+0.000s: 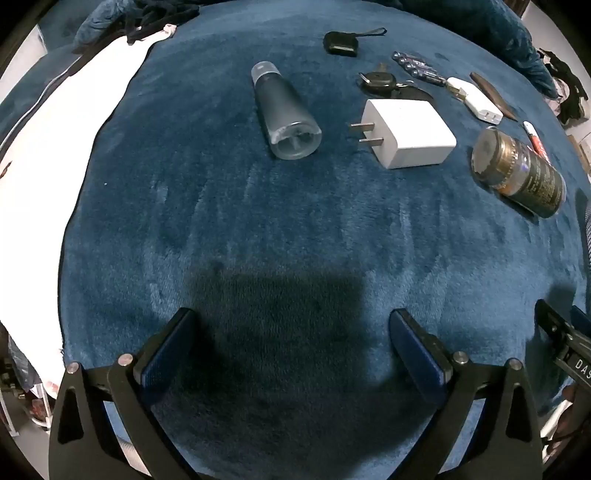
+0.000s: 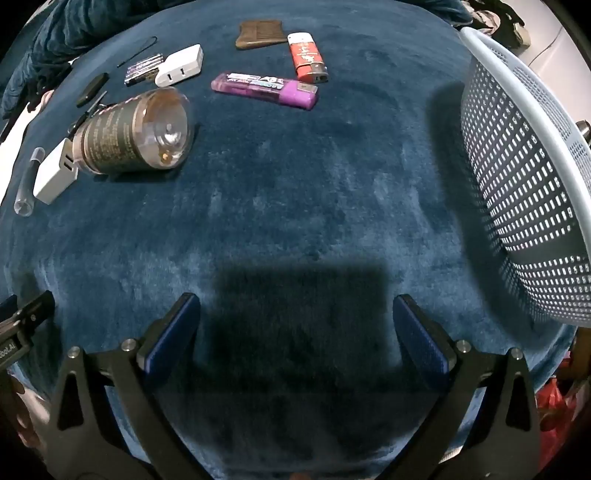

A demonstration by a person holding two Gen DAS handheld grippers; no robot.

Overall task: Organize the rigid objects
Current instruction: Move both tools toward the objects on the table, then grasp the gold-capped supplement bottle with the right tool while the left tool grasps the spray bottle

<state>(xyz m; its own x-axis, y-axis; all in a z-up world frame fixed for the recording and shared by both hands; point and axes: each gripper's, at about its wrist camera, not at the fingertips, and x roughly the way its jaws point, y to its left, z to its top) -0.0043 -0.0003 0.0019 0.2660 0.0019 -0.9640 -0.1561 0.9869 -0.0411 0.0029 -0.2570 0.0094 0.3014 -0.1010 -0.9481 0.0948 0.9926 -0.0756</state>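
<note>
Loose objects lie on a blue plush blanket (image 1: 295, 229). In the left wrist view: a grey bottle (image 1: 282, 110) on its side, a white plug charger (image 1: 406, 133), a dark jar (image 1: 517, 170) on its side, a car key (image 1: 378, 81), batteries (image 1: 417, 68), a white adapter (image 1: 474, 99). In the right wrist view: the jar (image 2: 136, 133), a purple lighter (image 2: 264, 89), a red lighter (image 2: 306, 55), a comb (image 2: 260, 35), a white basket (image 2: 524, 166) at right. My left gripper (image 1: 291, 343) and right gripper (image 2: 297, 328) are open and empty above the blanket.
A black pouch (image 1: 341, 43) lies at the far edge. A white sheet (image 1: 55, 147) borders the blanket on the left. The other gripper's body (image 1: 565, 343) shows at the right edge of the left wrist view. Clothes are piled at the back.
</note>
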